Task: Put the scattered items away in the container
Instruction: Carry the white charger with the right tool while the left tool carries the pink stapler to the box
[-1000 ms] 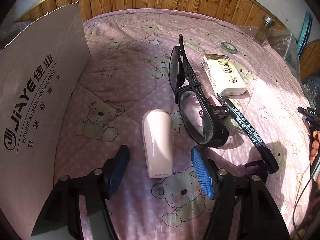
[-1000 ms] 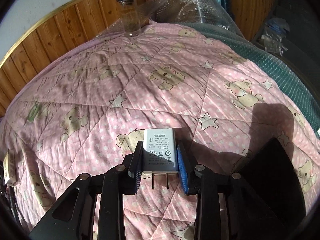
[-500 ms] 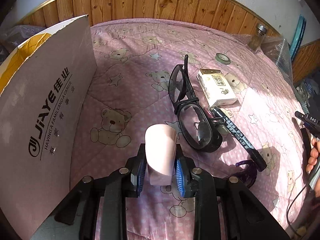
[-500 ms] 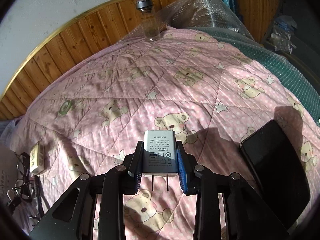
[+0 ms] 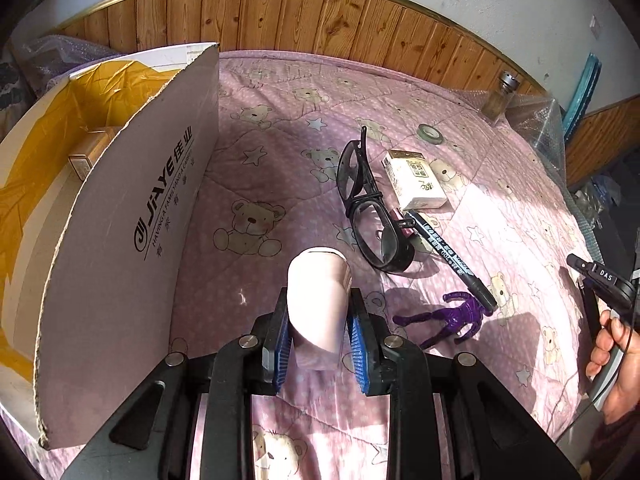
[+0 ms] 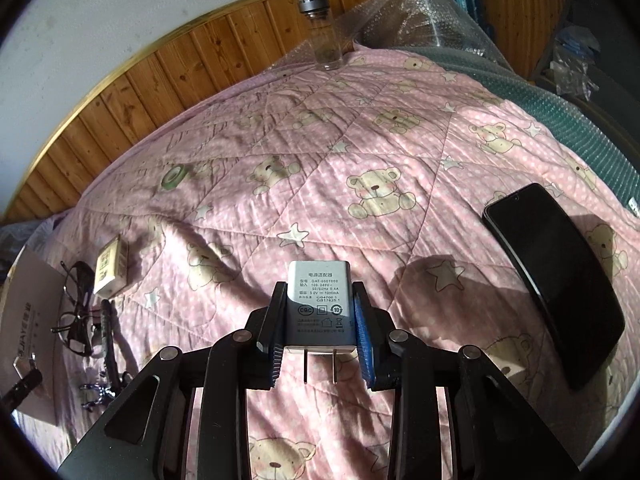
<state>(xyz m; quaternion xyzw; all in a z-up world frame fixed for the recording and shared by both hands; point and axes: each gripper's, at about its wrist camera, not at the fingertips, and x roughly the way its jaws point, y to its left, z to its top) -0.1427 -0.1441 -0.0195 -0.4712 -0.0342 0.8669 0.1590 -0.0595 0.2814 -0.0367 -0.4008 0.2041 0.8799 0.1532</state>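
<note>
My left gripper (image 5: pixel 319 338) is shut on a pale pink oblong case (image 5: pixel 318 296), held above the bear-print quilt. Left of it stands the cardboard box (image 5: pixel 120 220) with yellow lining and a small gold box (image 5: pixel 86 156) inside. Black glasses (image 5: pixel 366 216), a white carton (image 5: pixel 416 184), a black marker (image 5: pixel 452 260) and a purple figurine (image 5: pixel 452 316) lie to the right. My right gripper (image 6: pixel 320 338) is shut on a white power adapter (image 6: pixel 318 304), prongs pointing back at the camera, lifted over the quilt.
A black phone (image 6: pixel 556 276) lies on the quilt at the right. A roll of green tape (image 6: pixel 174 174) and a glass jar (image 6: pixel 322 36) sit toward the wooden headboard. Bubble wrap (image 6: pixel 424 12) is piled at the far right corner. A hand (image 5: pixel 616 356) holds the other gripper's handle.
My left gripper closed on the pink case and lifted it, bringing the box interior into view. My right gripper rose and pulled back with the adapter, and the phone came fully into view.
</note>
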